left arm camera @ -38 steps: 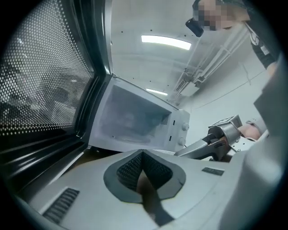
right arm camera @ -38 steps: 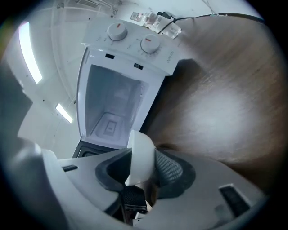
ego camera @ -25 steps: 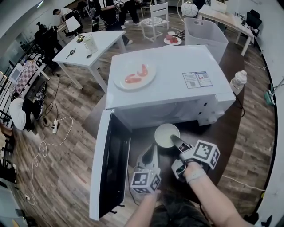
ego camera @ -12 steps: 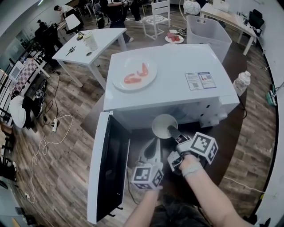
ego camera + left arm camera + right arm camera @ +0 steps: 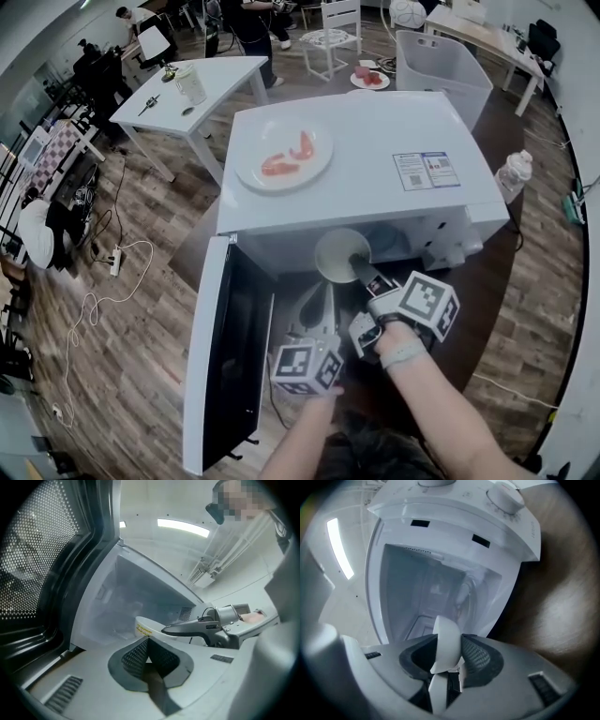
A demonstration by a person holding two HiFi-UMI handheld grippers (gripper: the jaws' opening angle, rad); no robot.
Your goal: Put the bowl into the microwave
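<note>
- Clamped both jaws of the right hand-held gripper (image 5: 450, 657) on the rim of the white bowl (image 5: 446, 637), seen edge-on.
- Faced straight into the open cavity of the white microwave (image 5: 440, 524).
- Caught its round knob (image 5: 505, 496) at the upper edge.

A plate (image 5: 251, 150) of pink food (image 5: 277, 167), a white table (image 5: 220, 84), a bin (image 5: 441, 67) and a bottle (image 5: 513, 173) stand about.
</note>
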